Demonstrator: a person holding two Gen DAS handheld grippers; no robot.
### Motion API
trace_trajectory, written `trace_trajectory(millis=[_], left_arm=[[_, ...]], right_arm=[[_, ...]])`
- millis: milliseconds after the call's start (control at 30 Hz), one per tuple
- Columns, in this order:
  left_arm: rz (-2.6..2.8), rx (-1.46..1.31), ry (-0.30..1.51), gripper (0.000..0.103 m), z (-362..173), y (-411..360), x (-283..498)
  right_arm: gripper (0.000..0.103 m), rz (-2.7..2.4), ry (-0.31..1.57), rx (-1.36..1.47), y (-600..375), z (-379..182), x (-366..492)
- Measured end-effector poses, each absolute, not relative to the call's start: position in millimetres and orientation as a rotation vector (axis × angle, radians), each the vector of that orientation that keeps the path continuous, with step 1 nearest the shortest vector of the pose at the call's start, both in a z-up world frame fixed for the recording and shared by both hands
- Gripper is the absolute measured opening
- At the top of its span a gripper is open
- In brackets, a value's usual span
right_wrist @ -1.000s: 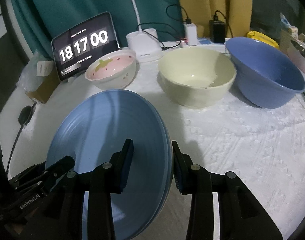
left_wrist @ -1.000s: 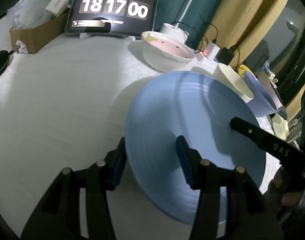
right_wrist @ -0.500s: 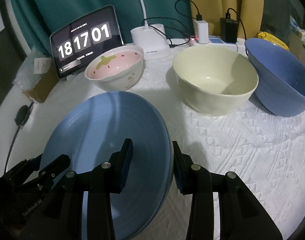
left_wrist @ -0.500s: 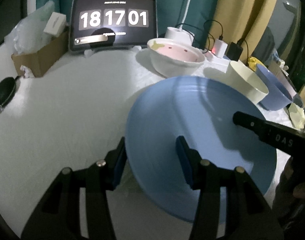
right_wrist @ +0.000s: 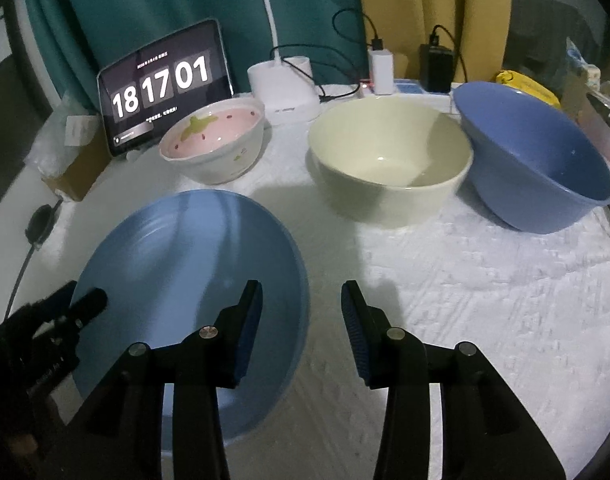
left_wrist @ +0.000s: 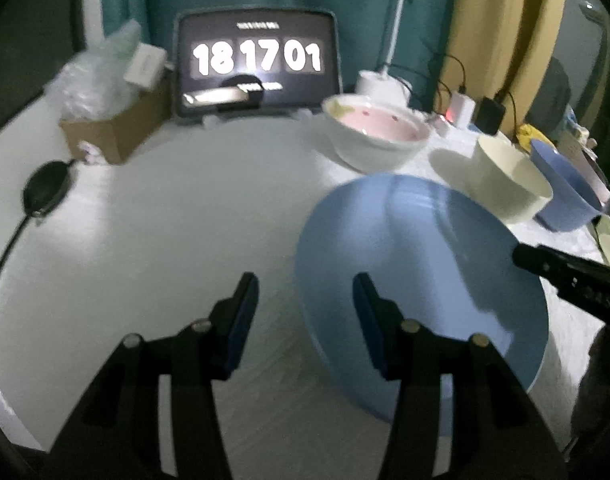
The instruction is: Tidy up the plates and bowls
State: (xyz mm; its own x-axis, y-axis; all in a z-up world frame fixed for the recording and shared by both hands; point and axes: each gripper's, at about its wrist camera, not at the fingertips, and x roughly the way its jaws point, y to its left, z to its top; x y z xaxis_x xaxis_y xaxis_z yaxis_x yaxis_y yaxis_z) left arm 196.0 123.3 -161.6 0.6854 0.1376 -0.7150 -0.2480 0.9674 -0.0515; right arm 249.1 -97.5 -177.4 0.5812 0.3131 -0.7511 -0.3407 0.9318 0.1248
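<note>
A: Left wrist view: left gripper [left_wrist: 305, 300] stands part open, gripping nothing. The blue plate [left_wrist: 421, 264] lies flat on the white tablecloth [left_wrist: 165, 240]; its rim sits just inside the right-hand finger.

B: Right wrist view: right gripper [right_wrist: 301, 308] also part open, empty; plate rim between its fingers, plate to the left. Only here all three bowls show: strawberry bowl [right_wrist: 215, 140], cream bowl [right_wrist: 389, 164], blue bowl [right_wrist: 533, 156].

Blue plate [right_wrist: 193, 272], lower left of the right wrist view: glossy glazed ceramic w/ faint ridges. Cream bowl [right_wrist: 389, 164], centre: smooth, shiny. Tablecloth [right_wrist: 485, 300], lower right: white woven cloth, bumpy texture. Box [left_wrist: 113, 132], upper left of the left wrist view: matt cardboard.
</note>
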Motion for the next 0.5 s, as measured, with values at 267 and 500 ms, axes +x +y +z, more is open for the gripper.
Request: trace_trajectory(millis=[267,500], left_arm=[[0.205,-0.076,0.719,0.051,-136,102,190],[0.142,-0.075,0.691,0.052,-121,71,193]], right_arm=[[0.043,0.380,0.836,-0.010,-129,-162,235],[0.043,0.355,0.796,0.012,-165,-148,225]])
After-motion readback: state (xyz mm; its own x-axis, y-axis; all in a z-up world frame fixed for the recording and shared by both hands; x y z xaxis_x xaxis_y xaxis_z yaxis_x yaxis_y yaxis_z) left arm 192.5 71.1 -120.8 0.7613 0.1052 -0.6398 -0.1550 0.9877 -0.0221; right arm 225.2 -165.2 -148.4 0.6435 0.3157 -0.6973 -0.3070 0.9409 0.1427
